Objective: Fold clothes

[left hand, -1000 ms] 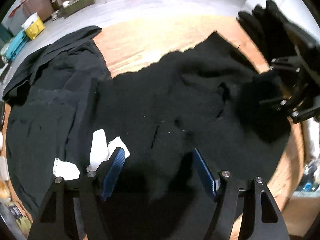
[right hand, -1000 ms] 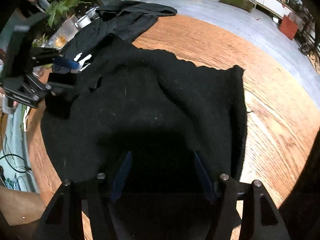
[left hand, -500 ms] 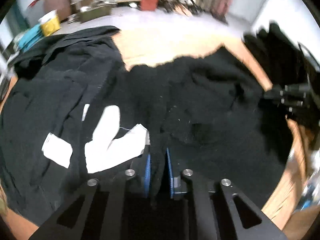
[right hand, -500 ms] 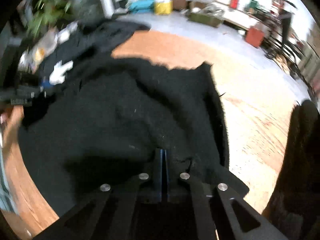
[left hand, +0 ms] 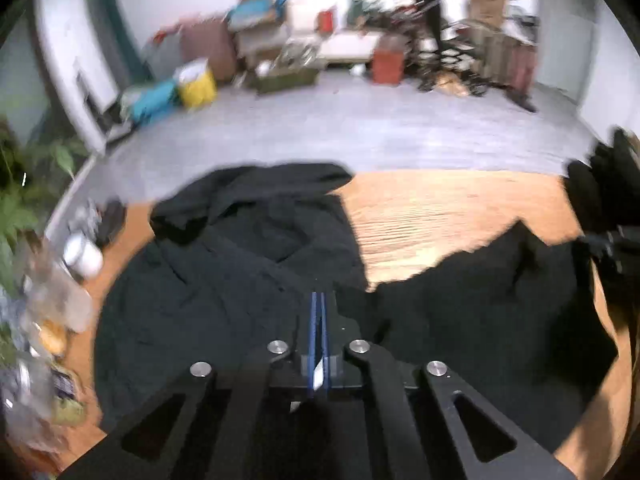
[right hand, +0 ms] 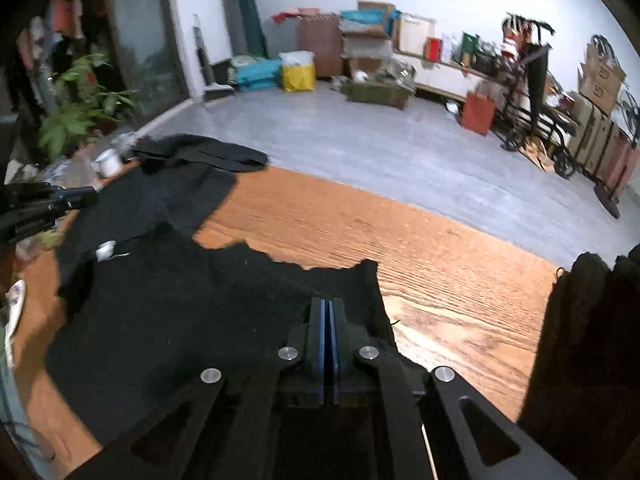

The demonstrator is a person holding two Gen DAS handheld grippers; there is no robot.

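Black sweater [right hand: 192,320] lies spread on the wooden table [right hand: 420,264], its far edge ragged against the bare wood and its body reaching from one gripper to the other. The right gripper [right hand: 329,320] has its blue pads pressed together, and dark cloth gathers right around them at the sweater's right-hand corner, so it appears to be pinching that edge, though the cloth between the pads is not plainly seen. The left gripper [left hand: 319,320] is likewise closed; a sliver of white shows between its pads low down, probably a label caught with the fabric, and black cloth crowds both sides of the tips.

The relation that matters is this: the sweater's near edge runs crosswise between the two grippers, each holding one end, while the bulk of the garment lies ahead of them, toward the far side of the table. In the right view the left gripper shows at the left margin, well apart from the right one, so the held edge looks stretched rather than slack. Neither hand is nearer the body of the cloth; they look evenly placed.

A second dark garment [left hand: 240,240] lies in a heap beyond and to the left, touching or overlapping the sweater. A fold carried forward would likely need both ends to travel together, or the edge will skew. A white cup [right hand: 108,164] stands at the far left rim.
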